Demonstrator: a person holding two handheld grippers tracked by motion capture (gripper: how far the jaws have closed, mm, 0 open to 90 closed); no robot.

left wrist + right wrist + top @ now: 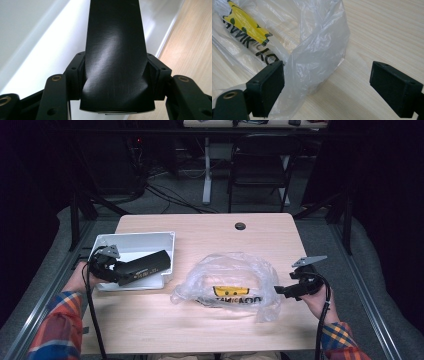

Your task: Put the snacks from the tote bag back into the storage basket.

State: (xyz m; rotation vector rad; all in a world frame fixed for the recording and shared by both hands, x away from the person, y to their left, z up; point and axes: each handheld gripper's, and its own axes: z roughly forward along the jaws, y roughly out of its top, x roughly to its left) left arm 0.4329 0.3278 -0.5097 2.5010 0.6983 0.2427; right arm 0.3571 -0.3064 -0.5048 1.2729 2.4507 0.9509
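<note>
A black box [145, 266] is clamped in the left gripper [120, 272], long axis toward two o'clock, over the white tray [150, 242]. The right gripper [280, 290], jaws wide and empty, is set at the plastic bag's [230, 277] four o'clock edge.

left gripper [131, 271] clamped, right gripper [278, 290] jaws spread
</note>
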